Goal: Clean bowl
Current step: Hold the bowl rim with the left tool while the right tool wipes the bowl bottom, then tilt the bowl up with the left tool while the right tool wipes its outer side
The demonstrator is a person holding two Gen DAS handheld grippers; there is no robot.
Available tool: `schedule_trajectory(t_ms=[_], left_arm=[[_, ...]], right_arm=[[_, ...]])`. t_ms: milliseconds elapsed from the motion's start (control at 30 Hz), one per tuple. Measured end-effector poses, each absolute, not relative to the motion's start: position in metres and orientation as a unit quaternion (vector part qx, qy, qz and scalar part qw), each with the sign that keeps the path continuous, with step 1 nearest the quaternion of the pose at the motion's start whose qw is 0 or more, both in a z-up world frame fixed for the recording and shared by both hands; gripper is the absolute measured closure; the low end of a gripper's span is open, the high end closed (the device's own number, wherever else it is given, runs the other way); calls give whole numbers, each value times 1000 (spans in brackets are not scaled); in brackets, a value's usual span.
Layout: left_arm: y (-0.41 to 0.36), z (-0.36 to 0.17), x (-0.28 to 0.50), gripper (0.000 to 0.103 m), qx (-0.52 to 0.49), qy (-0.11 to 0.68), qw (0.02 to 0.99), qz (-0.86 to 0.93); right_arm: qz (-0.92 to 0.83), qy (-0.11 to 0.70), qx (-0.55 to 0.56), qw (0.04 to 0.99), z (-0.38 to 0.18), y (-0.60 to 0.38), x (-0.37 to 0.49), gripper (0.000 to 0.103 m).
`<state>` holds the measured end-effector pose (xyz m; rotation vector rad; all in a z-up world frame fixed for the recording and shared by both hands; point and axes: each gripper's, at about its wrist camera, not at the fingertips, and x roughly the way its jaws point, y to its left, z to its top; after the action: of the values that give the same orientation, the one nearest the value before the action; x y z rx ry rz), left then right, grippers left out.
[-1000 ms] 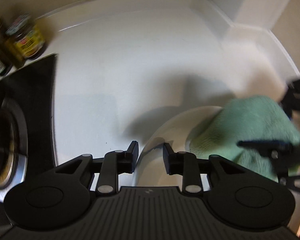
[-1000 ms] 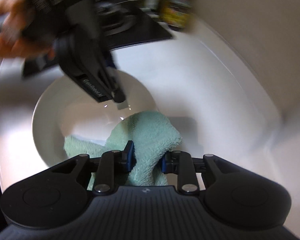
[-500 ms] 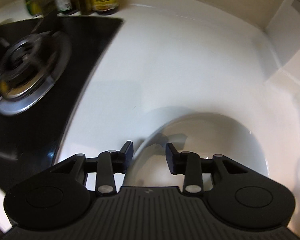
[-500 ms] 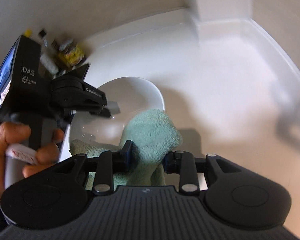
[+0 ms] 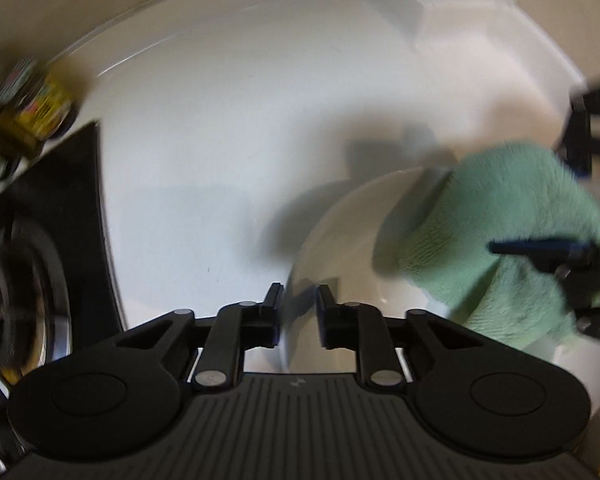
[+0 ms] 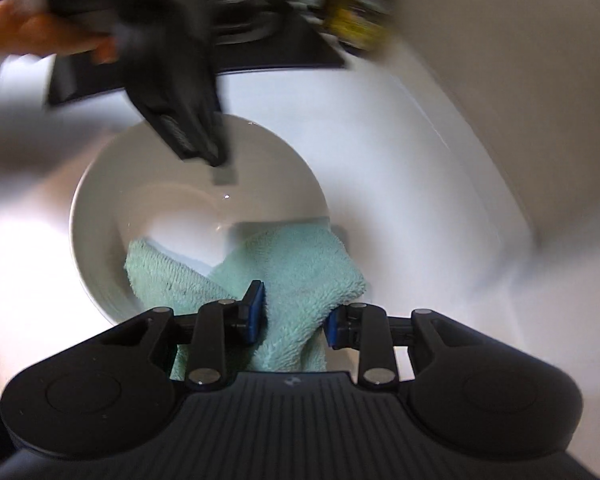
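Your left gripper (image 5: 298,312) pinches bowl (image 6: 140,200) rim to steady it (bowl on counter (image 5: 220,120) beside stove (image 5: 40,240)); right gripper (image 6: 294,316) clamps cloth (image 6: 292,276), wiping inside bowl's near wall

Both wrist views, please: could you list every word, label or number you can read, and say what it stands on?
None can be read.
Yellow-labelled jar: print blurred by motion.
Left gripper: pale lettering on its side, smeared.
Right gripper: a small pale mark on its body, too small to read.
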<state>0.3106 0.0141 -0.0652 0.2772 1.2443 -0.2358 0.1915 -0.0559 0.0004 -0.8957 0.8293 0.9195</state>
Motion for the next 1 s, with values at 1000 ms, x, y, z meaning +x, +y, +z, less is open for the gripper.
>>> schedule_trajectory(t_ms=[1000], left_arm=[[46,-58,326,88,31,672,733,-100]], right_arm=[[423,322,-12,847,23,-43,89,84]])
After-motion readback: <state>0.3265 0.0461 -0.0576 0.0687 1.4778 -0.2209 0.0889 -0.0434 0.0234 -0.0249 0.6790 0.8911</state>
